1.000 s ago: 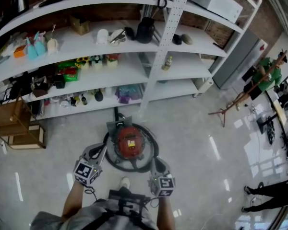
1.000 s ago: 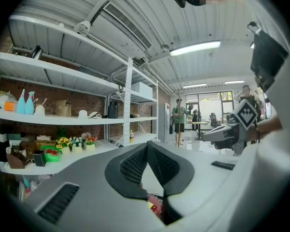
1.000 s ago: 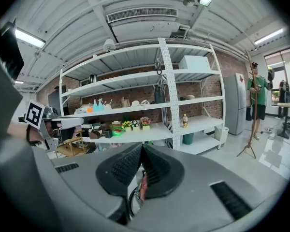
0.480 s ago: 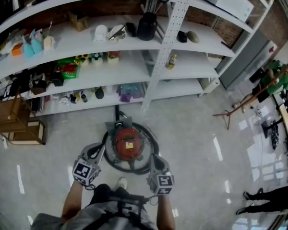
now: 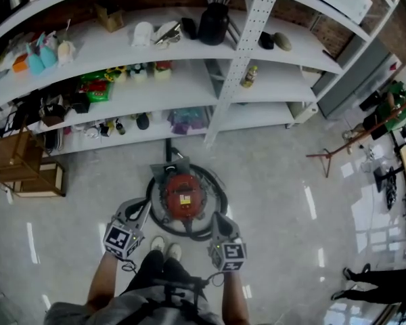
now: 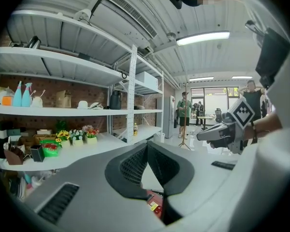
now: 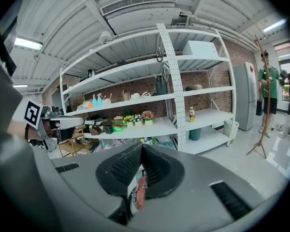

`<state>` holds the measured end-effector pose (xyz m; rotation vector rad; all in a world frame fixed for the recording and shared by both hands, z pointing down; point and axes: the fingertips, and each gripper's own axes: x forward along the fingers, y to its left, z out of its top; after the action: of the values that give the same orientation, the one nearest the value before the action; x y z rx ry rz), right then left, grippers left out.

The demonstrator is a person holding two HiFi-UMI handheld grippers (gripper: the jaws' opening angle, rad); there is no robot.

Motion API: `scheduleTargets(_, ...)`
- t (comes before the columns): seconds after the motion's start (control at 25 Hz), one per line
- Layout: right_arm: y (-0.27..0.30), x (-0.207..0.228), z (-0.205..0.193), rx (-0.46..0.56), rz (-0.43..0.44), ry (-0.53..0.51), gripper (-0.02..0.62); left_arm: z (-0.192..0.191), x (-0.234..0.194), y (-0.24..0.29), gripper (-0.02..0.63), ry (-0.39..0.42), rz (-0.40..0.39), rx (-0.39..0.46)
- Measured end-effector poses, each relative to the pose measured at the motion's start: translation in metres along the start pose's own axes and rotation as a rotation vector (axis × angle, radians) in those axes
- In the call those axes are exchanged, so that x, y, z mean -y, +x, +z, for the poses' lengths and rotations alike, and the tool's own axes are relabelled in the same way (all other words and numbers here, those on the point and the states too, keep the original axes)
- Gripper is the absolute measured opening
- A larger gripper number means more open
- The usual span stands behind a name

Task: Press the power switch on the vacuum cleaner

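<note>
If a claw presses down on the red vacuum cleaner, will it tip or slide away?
Probably not tip: the vacuum cleaner looks squat and round. It may slide a little, since the floor looks glossy. The hose coiled around it looks floppy.

Bright, even indoor light fills all three views, coming from ceiling strip lights [image 6: 203,37] and from far windows [image 6: 213,103] that are blown out white. The glossy floor [image 5: 271,181] carries white glare streaks and a bright patch at the head view's right. The vacuum cleaner [image 5: 183,196] casts only a faint shadow. Fisheye distortion bends the shelves [image 5: 183,90]. Both gripper views blacken at the corners, and their near foreground is soft.
</note>
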<state>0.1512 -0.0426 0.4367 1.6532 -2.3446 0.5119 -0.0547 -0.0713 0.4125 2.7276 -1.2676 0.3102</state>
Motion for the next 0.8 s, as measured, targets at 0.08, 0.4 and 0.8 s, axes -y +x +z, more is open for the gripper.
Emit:
scheduleTargets(0.08,0.006,-0.001,-0.004,-0.007,0.000,0.002,0.003,-0.002,-0.006,0.003,0.008,0.009,0.000,-0.006)
scheduleTargets(0.4,0.028,-0.005,-0.029,-0.049,-0.016,0.017,0.003,-0.036,-0.022,0.009,0.008,0.006,-0.012,-0.048)
scheduleTargets(0.8,0.049,-0.003,-0.072,-0.112,-0.025,0.039,0.003,-0.076,-0.031,0.027,0.008,-0.019,-0.031,-0.085)
